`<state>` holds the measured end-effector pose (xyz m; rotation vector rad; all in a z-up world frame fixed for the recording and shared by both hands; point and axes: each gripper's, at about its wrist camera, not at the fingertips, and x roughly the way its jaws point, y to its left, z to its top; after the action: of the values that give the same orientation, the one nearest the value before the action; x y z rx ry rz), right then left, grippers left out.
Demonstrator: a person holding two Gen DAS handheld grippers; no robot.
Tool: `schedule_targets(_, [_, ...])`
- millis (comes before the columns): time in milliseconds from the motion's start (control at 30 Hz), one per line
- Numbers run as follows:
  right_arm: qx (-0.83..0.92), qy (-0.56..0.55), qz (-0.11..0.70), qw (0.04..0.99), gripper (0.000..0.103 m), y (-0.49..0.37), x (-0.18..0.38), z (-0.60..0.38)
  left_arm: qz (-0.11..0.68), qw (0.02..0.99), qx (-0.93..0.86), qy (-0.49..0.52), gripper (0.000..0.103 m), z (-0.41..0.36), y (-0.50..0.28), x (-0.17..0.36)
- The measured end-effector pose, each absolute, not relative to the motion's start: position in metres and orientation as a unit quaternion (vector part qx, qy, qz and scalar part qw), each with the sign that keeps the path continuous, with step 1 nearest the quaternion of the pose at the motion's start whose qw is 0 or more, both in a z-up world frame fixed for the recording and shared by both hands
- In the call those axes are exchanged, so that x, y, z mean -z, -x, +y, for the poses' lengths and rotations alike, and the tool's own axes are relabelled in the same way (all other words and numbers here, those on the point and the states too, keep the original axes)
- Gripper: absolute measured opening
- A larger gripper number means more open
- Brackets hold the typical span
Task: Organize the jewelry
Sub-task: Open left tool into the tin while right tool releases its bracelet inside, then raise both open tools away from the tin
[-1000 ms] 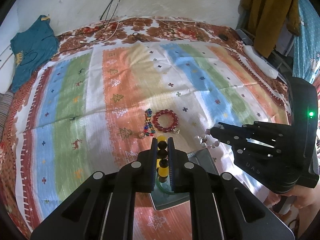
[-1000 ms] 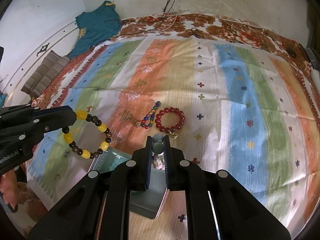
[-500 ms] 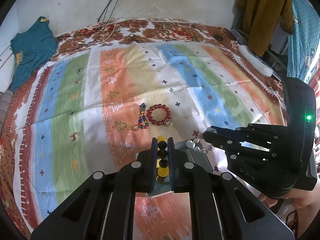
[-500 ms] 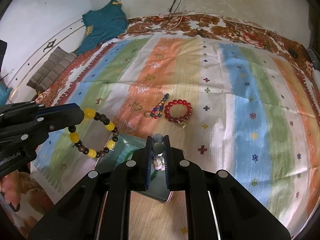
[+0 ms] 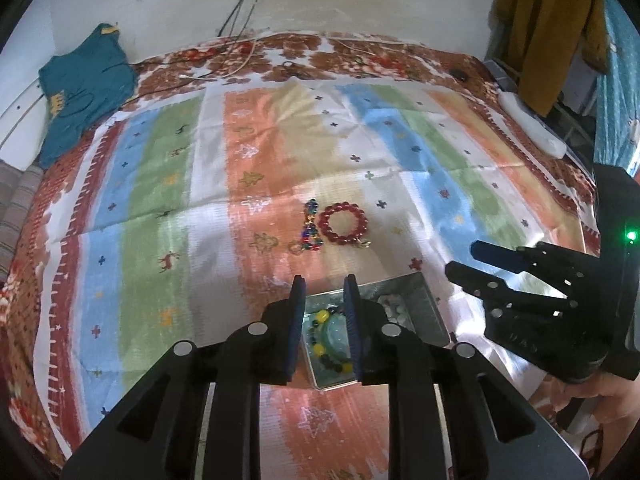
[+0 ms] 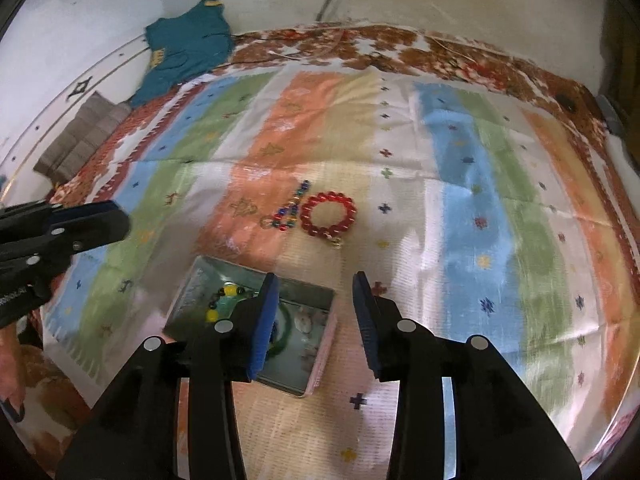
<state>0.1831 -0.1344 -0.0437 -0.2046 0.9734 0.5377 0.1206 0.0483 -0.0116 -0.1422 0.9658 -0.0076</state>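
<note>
In the left wrist view our left gripper [image 5: 323,308] hangs over the metal box [image 5: 420,300] on the bed, its fingers opening with nothing pinched, the yellow-and-dark bead bracelet [image 5: 326,344] lying below in the box, so we should lift straight up. In the right wrist view our right gripper [image 6: 316,312] is opening too, empty; we should next reach for the red bracelet [image 6: 329,215] and multicoloured chain [image 6: 290,214] beyond the box.
</note>
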Motion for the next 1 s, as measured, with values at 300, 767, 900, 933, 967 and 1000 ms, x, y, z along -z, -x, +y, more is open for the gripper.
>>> schedule_targets(300, [-0.24, 0.086, 0.471, 0.844, 0.049, -0.192, 0.049, -0.139, 0.469, 0.88, -0.009, 0.07, 0.046, 0.054, -0.128, 0.016])
schedule_targets(767, [-0.232, 0.076, 0.479, 0.844, 0.067, -0.212, 0.054, -0.134, 0.478, 0.873, -0.047, 0.078, 0.065, 0.072, -0.15, 0.031])
schedule_targets(900, [-0.227, 0.072, 0.476, 0.846, 0.071, -0.219, 0.053, -0.132, 0.479, 0.873, -0.044, 0.075, 0.065, 0.07, -0.16, 0.033])
schedule_targets(933, [-0.227, 0.072, 0.477, 0.846, 0.071, -0.22, 0.054, -0.132, 0.48, 0.873, -0.042, 0.073, 0.065, 0.069, -0.164, 0.035])
schedule_targets(967, [-0.227, 0.071, 0.478, 0.845, 0.071, -0.222, 0.054, -0.131, 0.481, 0.873, -0.043, 0.071, 0.065, 0.069, -0.167, 0.036])
schedule_targets(1000, [-0.227, 0.071, 0.48, 0.844, 0.071, -0.225, 0.056, -0.131, 0.482, 0.872, -0.045, 0.068, 0.065, 0.069, -0.169, 0.038])
